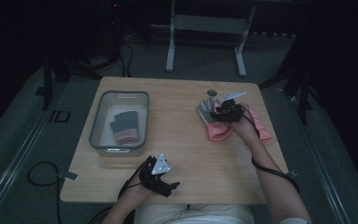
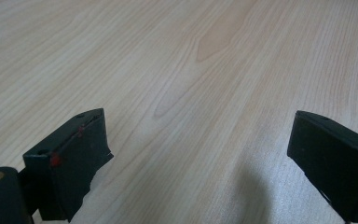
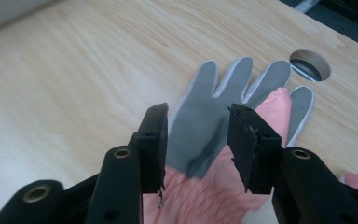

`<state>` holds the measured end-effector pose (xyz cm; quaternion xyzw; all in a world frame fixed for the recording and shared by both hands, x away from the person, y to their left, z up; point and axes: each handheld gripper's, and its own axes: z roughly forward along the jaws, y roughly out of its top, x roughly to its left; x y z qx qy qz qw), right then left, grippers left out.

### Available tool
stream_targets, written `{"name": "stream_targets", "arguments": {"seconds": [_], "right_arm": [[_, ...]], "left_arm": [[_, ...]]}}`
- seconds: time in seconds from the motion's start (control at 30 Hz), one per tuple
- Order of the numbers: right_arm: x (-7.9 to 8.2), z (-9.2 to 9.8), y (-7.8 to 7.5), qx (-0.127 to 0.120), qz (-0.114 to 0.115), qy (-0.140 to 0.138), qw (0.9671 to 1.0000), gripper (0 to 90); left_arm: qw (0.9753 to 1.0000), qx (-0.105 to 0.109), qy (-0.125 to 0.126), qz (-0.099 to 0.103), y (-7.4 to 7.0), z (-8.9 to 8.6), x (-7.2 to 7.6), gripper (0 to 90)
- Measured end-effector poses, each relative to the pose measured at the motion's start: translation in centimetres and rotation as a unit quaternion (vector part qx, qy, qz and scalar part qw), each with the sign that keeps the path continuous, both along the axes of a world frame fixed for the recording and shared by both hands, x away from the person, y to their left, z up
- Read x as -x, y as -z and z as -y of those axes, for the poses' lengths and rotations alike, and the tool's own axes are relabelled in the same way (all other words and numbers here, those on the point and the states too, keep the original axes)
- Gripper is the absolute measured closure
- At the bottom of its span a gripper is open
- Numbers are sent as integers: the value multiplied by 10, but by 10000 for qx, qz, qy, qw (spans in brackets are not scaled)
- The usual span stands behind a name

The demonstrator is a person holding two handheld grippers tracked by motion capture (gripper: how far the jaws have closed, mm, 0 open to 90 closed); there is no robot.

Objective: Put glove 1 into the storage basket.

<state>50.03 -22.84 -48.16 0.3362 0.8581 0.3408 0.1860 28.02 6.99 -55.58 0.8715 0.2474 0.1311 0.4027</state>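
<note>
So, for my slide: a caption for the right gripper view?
Right gripper, jaws apart, poised over a grey-palmed glove lying on pink gloves.

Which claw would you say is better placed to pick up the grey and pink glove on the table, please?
The right claw: its jaws stand open right over the grey and pink glove. The left claw sits at the near table edge, open over bare wood, away from it.

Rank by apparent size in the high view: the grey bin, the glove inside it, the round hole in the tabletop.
1. Grey bin, clearly largest.
2. Glove inside it, grey with a pink cuff.
3. Round hole, smallest; it lies farther from the camera, but the gap is wide.
</note>
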Motion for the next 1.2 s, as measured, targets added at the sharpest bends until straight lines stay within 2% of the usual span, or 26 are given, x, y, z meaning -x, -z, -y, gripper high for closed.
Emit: {"name": "stream_targets", "arguments": {"seconds": [0.13,0.23,0.3,0.37,0.43,0.47,0.5,0.53,0.57,0.6,0.67,0.73,0.8,0.93,1.1,1.2], "right_arm": [[-17,-8,13,198,-26,25,9998,561],[-27,-12,23,236,-234,-4,9994,562],[-31,-14,31,465,-334,-18,9984,567],[-33,-15,38,545,-406,22,9977,631],[-33,-14,47,420,-496,14,9979,707],[-32,-14,52,359,-445,-10,9984,723],[-32,-11,53,171,-466,66,9987,751],[-34,-8,54,-46,-596,207,9980,785],[-34,-6,53,-176,-648,340,9972,823],[-33,-6,52,-202,-644,378,9970,848],[-28,-6,48,-269,-569,531,9966,882],[-19,-5,40,-400,-304,742,9960,889],[-10,-2,32,-757,-183,837,9934,890],[12,0,6,-1065,50,947,9898,891],[53,-3,-31,-1191,310,1190,9852,891],[75,-6,-42,-1181,399,1366,9827,891]], "left_arm": [[9997,135,81,-201,0,-1,0,48],[9999,124,50,-97,0,-3,1,48],[9998,180,12,-110,0,-4,1,48],[9998,178,12,-119,0,-4,1,48],[9998,165,6,-96,0,-4,1,48],[9998,173,6,-85,0,-4,1,48],[9998,180,-6,-67,0,-4,1,48],[9998,187,-13,-70,0,-4,1,48],[9998,192,-11,-72,0,-4,1,48],[9998,197,-15,-68,0,-4,0,48],[9998,188,-5,-53,0,-4,1,48],[9999,146,6,-38,1,-3,1,48],[9999,137,16,-27,1,-3,1,48],[9998,180,26,6,1,-3,1,48],[9999,115,56,15,1,-2,1,49],[9999,152,60,17,1,-1,2,48]]}}
